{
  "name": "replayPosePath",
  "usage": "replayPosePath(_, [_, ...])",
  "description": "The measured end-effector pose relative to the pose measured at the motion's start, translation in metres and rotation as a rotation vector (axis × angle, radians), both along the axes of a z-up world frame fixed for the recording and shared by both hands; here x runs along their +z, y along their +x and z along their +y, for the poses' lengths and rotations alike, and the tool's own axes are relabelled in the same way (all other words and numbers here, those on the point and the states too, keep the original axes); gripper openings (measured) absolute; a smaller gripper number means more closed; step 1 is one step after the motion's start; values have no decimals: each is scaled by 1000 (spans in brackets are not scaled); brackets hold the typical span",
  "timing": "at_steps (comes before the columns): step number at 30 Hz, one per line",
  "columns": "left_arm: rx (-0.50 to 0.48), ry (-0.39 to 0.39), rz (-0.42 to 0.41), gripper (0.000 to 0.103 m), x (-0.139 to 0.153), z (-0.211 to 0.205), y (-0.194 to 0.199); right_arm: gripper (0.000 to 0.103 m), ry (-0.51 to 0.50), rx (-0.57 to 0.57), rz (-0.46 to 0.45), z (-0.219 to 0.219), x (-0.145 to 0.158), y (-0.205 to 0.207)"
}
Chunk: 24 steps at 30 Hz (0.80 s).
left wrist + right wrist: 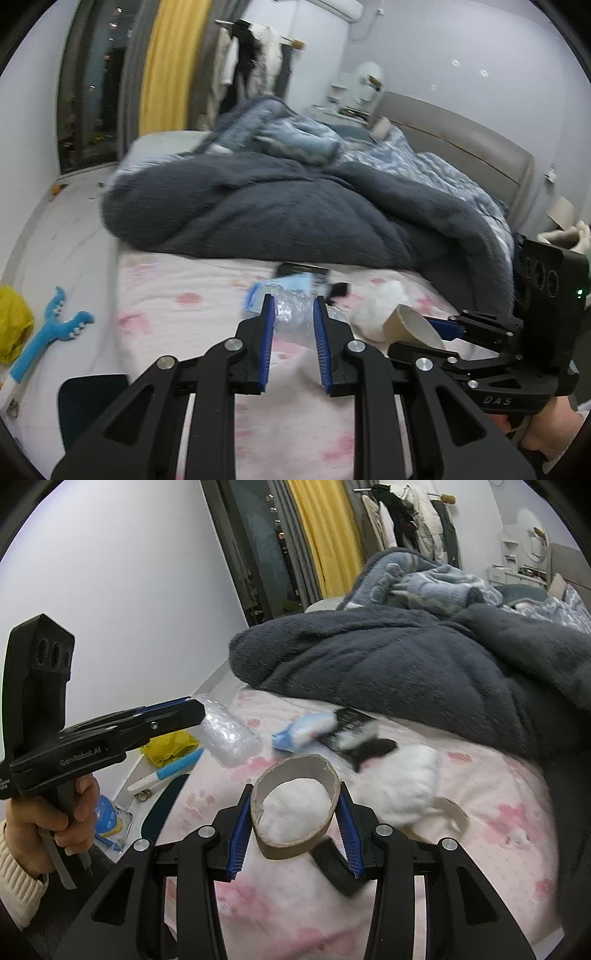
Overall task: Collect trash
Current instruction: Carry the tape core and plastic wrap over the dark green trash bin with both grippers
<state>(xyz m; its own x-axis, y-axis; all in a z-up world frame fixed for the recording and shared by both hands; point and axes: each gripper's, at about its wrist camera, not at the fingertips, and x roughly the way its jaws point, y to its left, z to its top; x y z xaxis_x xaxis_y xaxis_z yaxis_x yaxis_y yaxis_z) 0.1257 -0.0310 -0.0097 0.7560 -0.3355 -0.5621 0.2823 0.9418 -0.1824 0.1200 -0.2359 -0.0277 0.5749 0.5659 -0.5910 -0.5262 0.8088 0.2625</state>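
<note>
- Left tongs (293,302): clamped on a crumpled wad of clear bubble-wrap plastic (293,317), lifted above the pink flower-print bed sheet (207,314).
- Right tongs (295,794): gripping a brown cardboard tube (295,843) across its width, open end facing the camera.
- Blue-and-white plastic packet (301,729): on the sheet beyond both tongs.
- White tissue wad (410,779): just right of the tube.

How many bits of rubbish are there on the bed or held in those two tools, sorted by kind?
Clear crumpled plastic, held in the left tool: 1
Cardboard tube, held in the right tool: 1
White tissue wad: 1
Blue and white wrapper: 1
Black packet: 1
Cardboard strip: 1
Total: 6
</note>
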Motion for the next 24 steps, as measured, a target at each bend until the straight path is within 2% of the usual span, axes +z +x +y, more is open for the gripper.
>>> replayPosePath(3, [44,29,-25,23,2,15,-6,44,1,18,-20,18,4,1])
replayPosePath(10, [125,16,-62,23,6,54,-21,44,13,52,-42,58,14,5])
replayPosePath(24, [283,84,47,23,-31,132,-30,44,29,160,-31,137,15,2])
